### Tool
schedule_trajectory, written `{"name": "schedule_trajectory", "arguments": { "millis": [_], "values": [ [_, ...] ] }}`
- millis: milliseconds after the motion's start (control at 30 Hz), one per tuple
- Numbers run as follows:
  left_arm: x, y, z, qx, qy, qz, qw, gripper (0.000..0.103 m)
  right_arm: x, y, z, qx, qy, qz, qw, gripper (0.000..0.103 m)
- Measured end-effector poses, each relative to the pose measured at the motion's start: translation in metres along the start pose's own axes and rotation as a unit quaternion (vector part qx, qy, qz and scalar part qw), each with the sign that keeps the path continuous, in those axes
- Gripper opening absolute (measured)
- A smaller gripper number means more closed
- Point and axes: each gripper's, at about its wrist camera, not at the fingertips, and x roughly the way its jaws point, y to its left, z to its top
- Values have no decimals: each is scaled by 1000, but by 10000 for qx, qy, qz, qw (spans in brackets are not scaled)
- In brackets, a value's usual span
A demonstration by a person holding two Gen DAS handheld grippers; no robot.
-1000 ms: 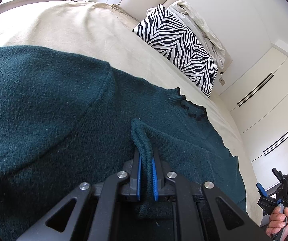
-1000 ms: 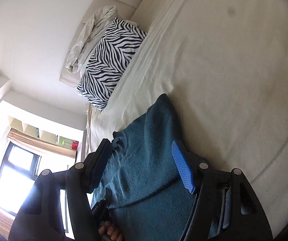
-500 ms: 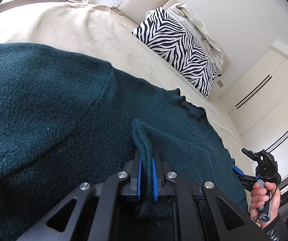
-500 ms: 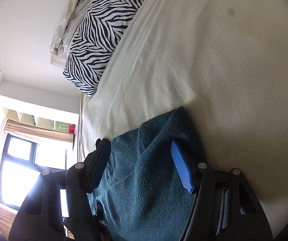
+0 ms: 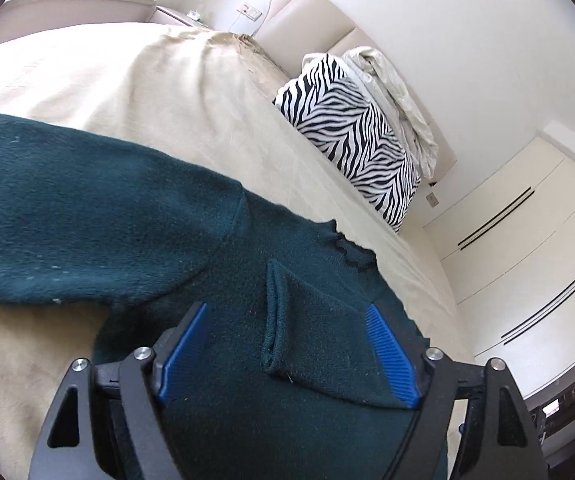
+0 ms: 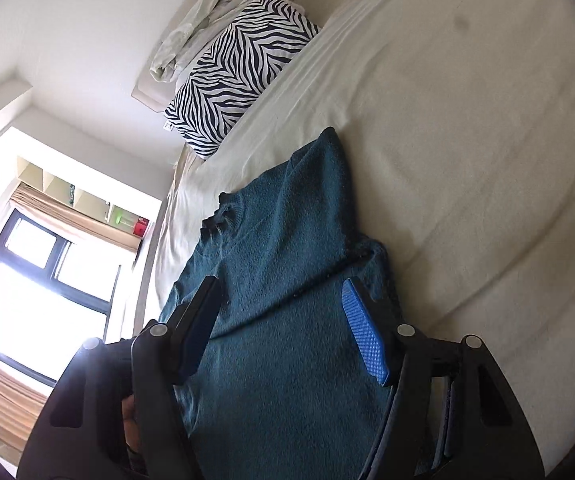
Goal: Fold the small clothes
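A dark teal knit sweater (image 5: 119, 232) lies flat on the cream bed (image 5: 147, 92). Its sleeve cuff (image 5: 277, 320) rests folded over the body. My left gripper (image 5: 287, 344) is open just above the cuff, jaws wide on either side of it, touching nothing. The sweater also shows in the right wrist view (image 6: 287, 240), neckline (image 6: 217, 222) toward the window. My right gripper (image 6: 283, 320) is open and empty above the sweater's body.
A zebra-striped pillow (image 5: 351, 136) and a crumpled pale cloth (image 5: 395, 92) lie at the headboard. White wardrobe doors (image 5: 527, 248) stand on the right. A window (image 6: 35, 280) lies beyond the bed's far side. Bare sheet (image 6: 467, 120) stretches beside the sweater.
My left gripper opened and let go of the sleeve cuff, which now lies on the sweater's body. My right gripper stayed open and moved in over the sweater.
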Motion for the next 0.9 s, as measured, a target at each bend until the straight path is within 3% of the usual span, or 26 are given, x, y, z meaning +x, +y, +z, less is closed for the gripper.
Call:
{"name": "schedule_trajectory", "arguments": {
  "millis": [100, 167, 233, 367, 467, 567, 633, 667, 700, 733, 800, 900],
  "values": [
    [-70, 47, 5, -854, -558, -6, 9948, 85, -15, 4, -27, 89, 70, 148, 9998, 63],
    [-112, 95, 5, -1615, -939, 65, 9824, 83, -17, 8, -42, 139, 153, 257, 9995, 63],
    [-150, 141, 6, -2319, -1358, 250, 9629, 80, -15, 15, -57, 150, 245, 346, 9990, 63],
    [-198, 213, 2, -3534, -1944, 253, 9147, 79, -1, 32, -80, 159, 440, 443, 9979, 63],
    [-203, 236, 8, -3845, -2130, 195, 8980, 75, 6, 44, -90, 142, 516, 436, 9976, 63],
    [-197, 254, 20, -4096, -2292, 285, 8825, 64, 6, 52, -97, 76, 561, 399, 9976, 63],
    [-192, 270, 29, -4290, -2301, 354, 8728, 37, 2, 55, -99, 22, 533, 372, 9979, 63],
    [-188, 277, 34, -4355, -2225, 427, 8712, 28, 1, 56, -98, 9, 522, 355, 9980, 63],
    [-185, 282, 38, -4382, -2136, 564, 8713, 11, 0, 56, -98, 7, 512, 347, 9981, 63],
    [-182, 281, 43, -4311, -2079, 676, 8754, 9, -2, 56, -99, -1, 501, 350, 9981, 63],
    [-179, 262, 56, -3881, -2004, 941, 8946, 8, -3, 53, -98, -15, 477, 325, 9983, 63],
    [-166, 196, 76, -2762, -1827, 1208, 9358, 8, 0, 49, -98, 33, 486, 336, 9982, 63]
  ]
}}
